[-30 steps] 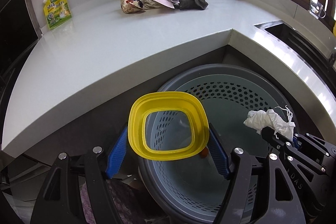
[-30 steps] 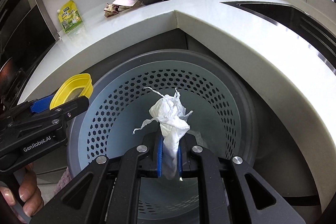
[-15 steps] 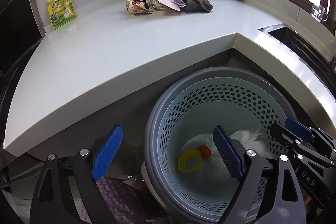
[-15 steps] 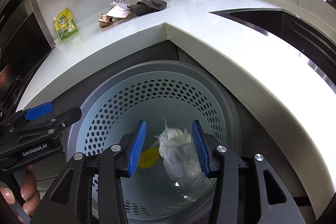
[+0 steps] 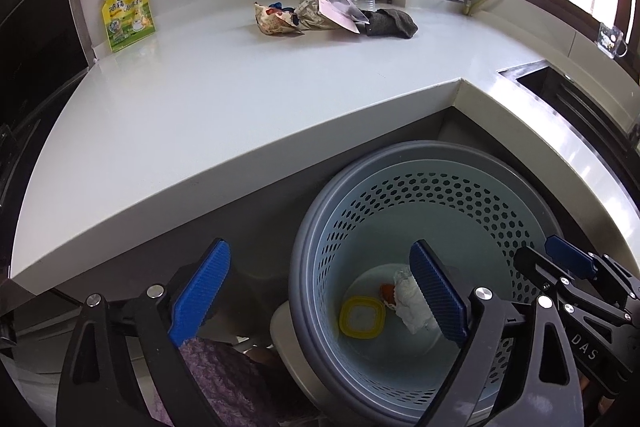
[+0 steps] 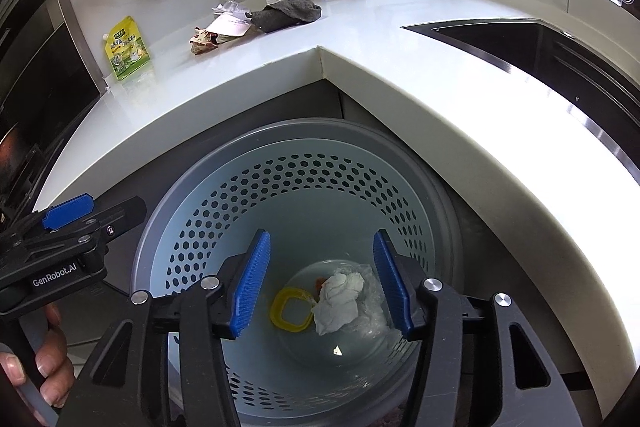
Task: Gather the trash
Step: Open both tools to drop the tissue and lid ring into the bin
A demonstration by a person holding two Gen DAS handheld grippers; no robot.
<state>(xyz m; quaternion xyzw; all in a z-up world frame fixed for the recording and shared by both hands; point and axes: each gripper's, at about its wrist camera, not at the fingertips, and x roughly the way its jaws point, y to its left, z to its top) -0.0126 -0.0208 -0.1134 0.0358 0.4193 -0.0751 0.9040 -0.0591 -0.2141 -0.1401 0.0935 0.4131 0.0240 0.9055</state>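
Jaws on my left gripper (image 5: 320,291) stand spread wide, gripping nothing, at the left rim of the basket (image 5: 316,251). My right gripper (image 6: 324,283) hangs over it, equally spread and empty. Down on the basket floor I see a yellow lid (image 6: 290,315) touching a crumpled white tissue (image 6: 340,301).

— Where does the bin (image 6: 288,227) stand?
— In the table's (image 5: 240,99) inner corner, below its edge.
— And inside?
— On the bottom, a ring lid (image 6: 290,314), with a wad of tissue (image 6: 338,303) touching its right side.
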